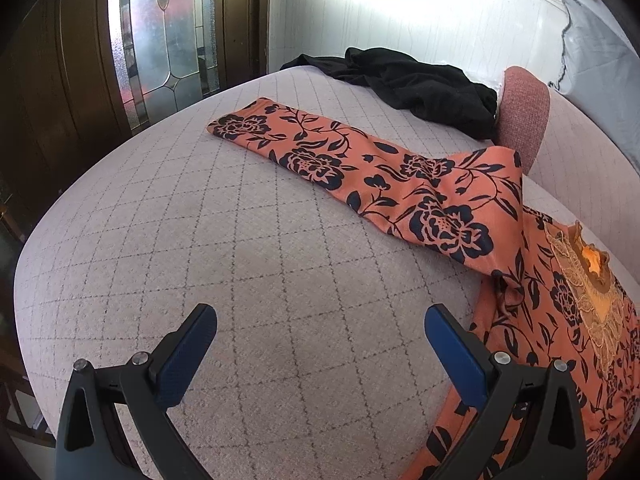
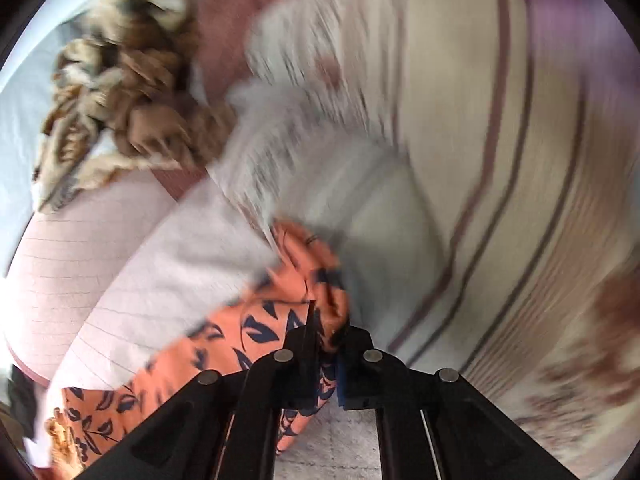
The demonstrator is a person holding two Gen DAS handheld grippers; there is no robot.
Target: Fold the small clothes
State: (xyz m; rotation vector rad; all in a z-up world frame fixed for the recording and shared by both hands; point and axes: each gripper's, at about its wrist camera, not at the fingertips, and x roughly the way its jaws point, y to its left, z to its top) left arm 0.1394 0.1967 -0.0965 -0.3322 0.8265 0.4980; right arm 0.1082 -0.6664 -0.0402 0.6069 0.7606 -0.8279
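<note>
the right gripper (image 2: 320, 344) pinches a bunched edge of the orange floral top (image 1: 400, 168), which lies spread on the quilted bed (image 1: 240, 240). the left gripper (image 1: 320, 320) hangs spread above bare quilt, holding nothing. a fold seems just begun; next the left likely needs the outstretched sleeve (image 1: 280, 136).

A bed (image 1: 256, 264) covered in pale quilting with a diamond grid fills most of the left wrist view. Beyond its far left corner a dark wooden door (image 1: 68, 80) with a leaded glass panel (image 1: 168, 36) is seen, and a white panelled wall (image 1: 380, 20), strongly lit, runs behind the bed's far edge. A reddish-pink cushion (image 1: 524, 116) is propped at its far right.
</note>
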